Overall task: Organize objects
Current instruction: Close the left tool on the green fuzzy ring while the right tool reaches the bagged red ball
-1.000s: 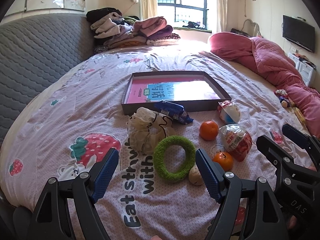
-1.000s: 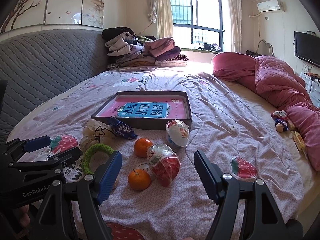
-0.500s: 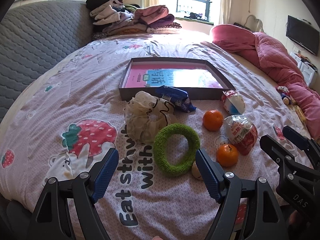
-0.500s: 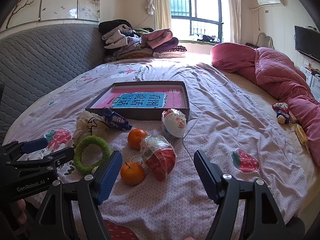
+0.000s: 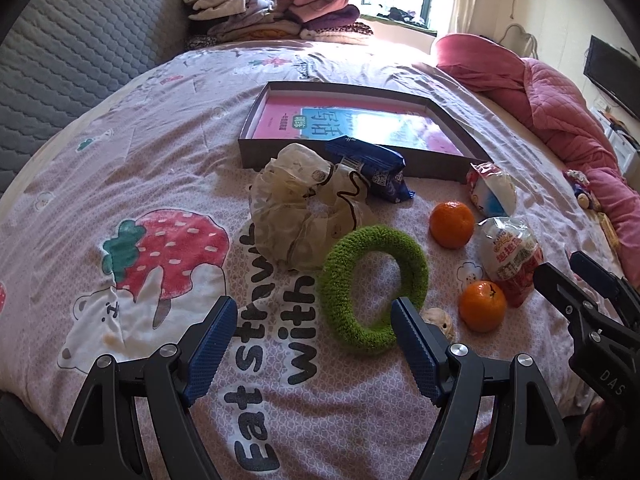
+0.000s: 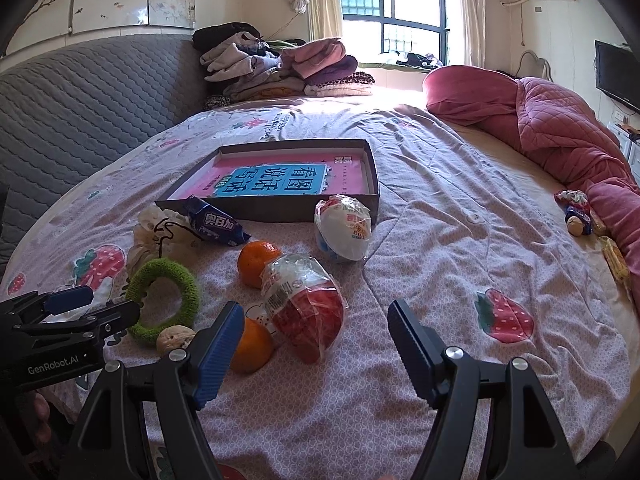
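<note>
A shallow dark box (image 5: 446, 162) (image 6: 372, 184) with a pink and blue book inside lies on the bed. In front of it lie a cream scrunchie (image 5: 296, 208), a blue snack packet (image 5: 372, 168) (image 6: 216, 226), a green ring scrunchie (image 5: 374, 280) (image 6: 164, 304), two oranges (image 5: 452, 224) (image 5: 482, 306), two wrapped toy eggs (image 5: 514, 264) (image 6: 342, 232) and a walnut (image 5: 440, 320). My left gripper (image 5: 314, 344) is open just short of the green ring. My right gripper (image 6: 316, 348) is open over the near orange (image 6: 252, 346) and the red egg (image 6: 308, 312).
A pile of folded clothes (image 6: 280, 68) sits at the head of the bed by the grey padded headboard (image 6: 80, 92). A pink quilt (image 6: 560, 128) lies along the right side, with small toys (image 6: 578, 216) beside it.
Both grippers have moved forward and lower toward the objects, so the objects appear larger and closer. Both stay open.
</note>
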A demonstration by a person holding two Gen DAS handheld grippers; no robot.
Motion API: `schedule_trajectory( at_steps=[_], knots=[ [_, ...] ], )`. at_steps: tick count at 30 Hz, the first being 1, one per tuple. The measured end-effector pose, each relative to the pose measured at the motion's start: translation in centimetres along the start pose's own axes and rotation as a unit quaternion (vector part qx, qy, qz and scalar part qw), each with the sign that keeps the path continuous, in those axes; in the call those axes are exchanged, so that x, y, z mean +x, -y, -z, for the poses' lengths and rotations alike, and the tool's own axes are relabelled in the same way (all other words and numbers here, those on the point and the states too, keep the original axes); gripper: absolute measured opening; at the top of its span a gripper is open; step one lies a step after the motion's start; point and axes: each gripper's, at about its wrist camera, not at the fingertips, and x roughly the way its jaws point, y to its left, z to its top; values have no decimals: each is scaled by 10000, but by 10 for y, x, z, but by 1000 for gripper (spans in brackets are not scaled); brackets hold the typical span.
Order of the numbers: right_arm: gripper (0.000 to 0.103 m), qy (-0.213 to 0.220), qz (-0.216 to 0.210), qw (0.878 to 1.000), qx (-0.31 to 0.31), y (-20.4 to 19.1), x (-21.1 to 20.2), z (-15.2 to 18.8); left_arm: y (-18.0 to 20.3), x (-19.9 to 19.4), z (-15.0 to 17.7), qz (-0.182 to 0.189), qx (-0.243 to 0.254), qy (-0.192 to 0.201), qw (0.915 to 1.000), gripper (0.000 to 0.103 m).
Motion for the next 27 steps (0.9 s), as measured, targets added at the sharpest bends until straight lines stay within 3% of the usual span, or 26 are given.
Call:
schedule_trajectory(
  at_steps=[13,16,22,27],
  knots=[
    [74,-251,-225,9994,71,4,33,-10,-8,28,-4,340,-256,-252,9988,78],
    [73,-337,-254,9990,156,8,38,-10,-9,32,-3,471,-318,-313,9979,69],
    [73,-353,-310,9987,206,10,43,-11,-3,36,-3,345,-182,-343,9987,54],
    [59,-424,-410,9982,119,5,47,-7,-2,35,-3,339,-145,-305,9989,28]
  ],
)
